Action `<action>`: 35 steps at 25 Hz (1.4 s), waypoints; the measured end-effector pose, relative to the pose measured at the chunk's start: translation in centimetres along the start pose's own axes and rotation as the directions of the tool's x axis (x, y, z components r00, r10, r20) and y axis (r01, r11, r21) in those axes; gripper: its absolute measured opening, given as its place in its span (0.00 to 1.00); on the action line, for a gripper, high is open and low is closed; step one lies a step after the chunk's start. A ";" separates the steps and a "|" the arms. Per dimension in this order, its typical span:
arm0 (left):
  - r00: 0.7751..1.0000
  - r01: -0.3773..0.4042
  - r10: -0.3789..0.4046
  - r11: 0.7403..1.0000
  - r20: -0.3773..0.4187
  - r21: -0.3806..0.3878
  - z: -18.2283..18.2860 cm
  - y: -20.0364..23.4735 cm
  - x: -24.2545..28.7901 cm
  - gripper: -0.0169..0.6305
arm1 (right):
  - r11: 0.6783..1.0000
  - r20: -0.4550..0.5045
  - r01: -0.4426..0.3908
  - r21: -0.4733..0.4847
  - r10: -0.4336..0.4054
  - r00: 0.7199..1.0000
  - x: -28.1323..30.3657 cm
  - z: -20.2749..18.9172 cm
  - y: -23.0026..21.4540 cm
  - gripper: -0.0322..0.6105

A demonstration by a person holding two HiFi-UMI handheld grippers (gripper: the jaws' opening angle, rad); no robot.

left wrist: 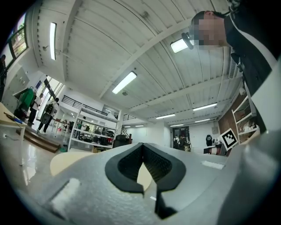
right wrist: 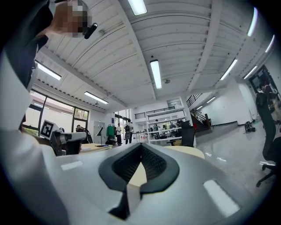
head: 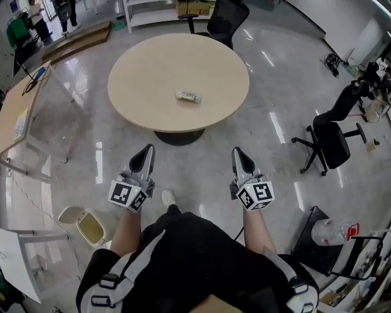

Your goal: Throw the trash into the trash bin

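Glossy grey floor (head: 275, 85), one round table (head: 140, 104) in the middle; two grippers held level short of its near edge.

One piece of trash (head: 189, 96) lies on the table, right of centre, well in from every edge; bare floor lies between the person and the near rim, and on round both sides of the table; one bin (head: 85, 225) stands on the floor at the person's left, open-topped, beside a white frame; two office chairs, one (head: 226, 18) behind the table's far edge, one (head: 333, 137) well off to the right; left gripper (head: 146, 153) with jaws closed tip to tip, nothing between them; right gripper (head: 239, 156) the same, closed and empty; both well apart from the trash and aimed toward the table.
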State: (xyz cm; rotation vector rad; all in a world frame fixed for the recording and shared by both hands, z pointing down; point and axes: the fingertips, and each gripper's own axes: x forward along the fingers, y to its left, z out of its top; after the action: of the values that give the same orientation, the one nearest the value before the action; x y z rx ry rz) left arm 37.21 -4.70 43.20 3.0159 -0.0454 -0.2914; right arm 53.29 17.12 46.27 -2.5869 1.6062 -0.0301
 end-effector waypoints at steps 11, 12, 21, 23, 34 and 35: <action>0.999 -0.031 0.031 0.999 0.013 -0.023 0.7 10.8 5.4 0.03 | 0.989 -0.076 -0.125 -0.085 0.118 0.990 16.5 -0.8 2.1 0.06; 0.999 -0.034 0.034 0.999 0.009 -0.023 0.4 11.6 5.6 0.03 | 0.987 -0.087 -0.134 -0.091 0.127 0.988 17.7 -1.2 2.2 0.06; 0.999 -0.025 0.024 1.000 -0.047 -0.017 -2.0 14.9 7.9 0.03 | 0.980 -0.169 -0.181 -0.088 0.164 0.972 23.5 -4.3 3.2 0.06; 0.998 -0.019 0.017 0.999 -0.063 -0.028 -2.4 14.8 8.7 0.03 | 0.978 -0.193 -0.189 -0.087 0.170 0.966 24.0 -5.1 3.0 0.06; 0.992 -0.072 0.066 0.996 -0.111 -0.056 -4.5 15.5 14.6 0.03 | 0.960 -0.321 -0.262 -0.097 0.219 0.922 29.3 -8.2 -2.4 0.06; 0.991 -0.075 0.069 0.996 -0.113 -0.054 -4.7 15.8 15.4 0.03 | 0.956 -0.334 -0.273 -0.104 0.225 0.915 30.3 -8.5 -2.8 0.06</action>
State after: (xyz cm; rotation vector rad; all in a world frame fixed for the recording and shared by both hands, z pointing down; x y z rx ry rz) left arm 52.89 -20.56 46.65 2.9591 -0.1338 -0.1154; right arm 68.71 -9.39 53.99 -2.5615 2.1184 -0.3401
